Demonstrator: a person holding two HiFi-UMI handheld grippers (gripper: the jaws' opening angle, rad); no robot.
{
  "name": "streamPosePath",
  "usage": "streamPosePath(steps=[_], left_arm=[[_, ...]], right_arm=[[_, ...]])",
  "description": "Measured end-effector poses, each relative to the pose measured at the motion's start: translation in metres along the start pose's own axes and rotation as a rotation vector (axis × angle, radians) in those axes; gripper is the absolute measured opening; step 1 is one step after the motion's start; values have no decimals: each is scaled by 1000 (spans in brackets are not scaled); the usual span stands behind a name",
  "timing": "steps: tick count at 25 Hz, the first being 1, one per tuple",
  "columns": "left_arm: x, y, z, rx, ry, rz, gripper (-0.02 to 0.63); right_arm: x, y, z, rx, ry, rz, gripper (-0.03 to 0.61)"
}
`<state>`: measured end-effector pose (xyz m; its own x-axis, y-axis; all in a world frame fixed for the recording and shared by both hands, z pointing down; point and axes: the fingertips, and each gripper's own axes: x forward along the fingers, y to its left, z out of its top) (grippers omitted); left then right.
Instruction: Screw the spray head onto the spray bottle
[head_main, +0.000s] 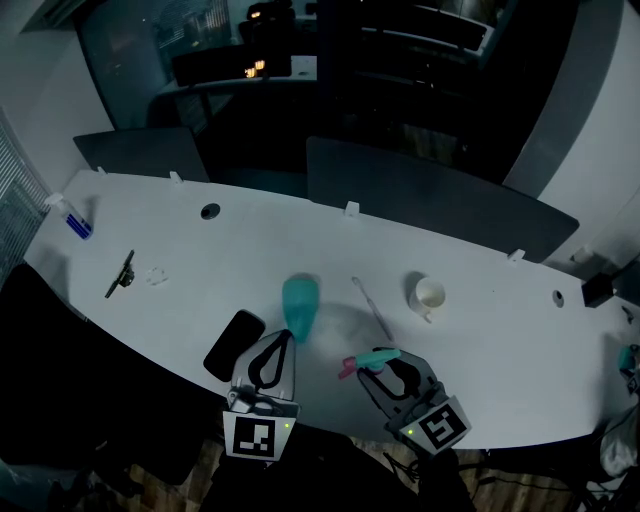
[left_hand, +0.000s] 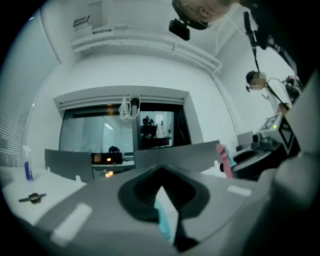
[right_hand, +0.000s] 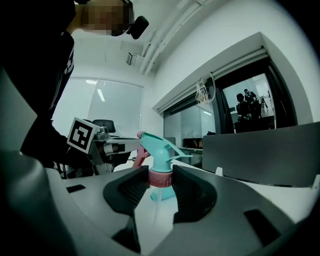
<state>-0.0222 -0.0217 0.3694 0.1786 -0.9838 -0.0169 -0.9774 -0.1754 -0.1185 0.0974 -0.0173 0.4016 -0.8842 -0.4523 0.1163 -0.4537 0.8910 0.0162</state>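
Clasping the spray head (right_hand: 159, 150), right gripper (right_hand: 161, 183) points forward.

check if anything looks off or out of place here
The teal spray bottle isn't upright: it lies pointing away from the person, its narrow end at the shut jaws of the left gripper. The spray head, clamped in the right gripper, sits apart from it. Nothing looks spilled or damaged.

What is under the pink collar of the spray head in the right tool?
A thin clear tube runs down from the pink collar of the spray head, between the jaws of the right tool. Its lower end is not traceable; the tool's body covers it.
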Motion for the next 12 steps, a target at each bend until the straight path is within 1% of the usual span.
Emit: streamPosePath(steps=[2, 4, 5, 6, 10, 12], left_arm=[[-1, 5, -3, -11, 7, 34, 5], [-1, 3, -8, -25, 19, 45, 6], [-2, 1, -10, -34, 27, 44, 19], [-2, -2, -13, -40, 36, 41, 92], [-5, -15, -26, -22, 67, 12, 188], [-5, -19, -34, -9, 96, -14, 254]], right_arm=[[-4, -4, 1, 0, -8, 1, 155], [-8, -7, 1, 7, -13, 4, 155], [-10, -8, 1, 10, -14, 6, 155], [-11, -8, 0, 10, -14, 9, 155], [-16, -12, -4, 3, -13, 27, 155], [-17, -15, -7, 8, -14, 32, 155]])
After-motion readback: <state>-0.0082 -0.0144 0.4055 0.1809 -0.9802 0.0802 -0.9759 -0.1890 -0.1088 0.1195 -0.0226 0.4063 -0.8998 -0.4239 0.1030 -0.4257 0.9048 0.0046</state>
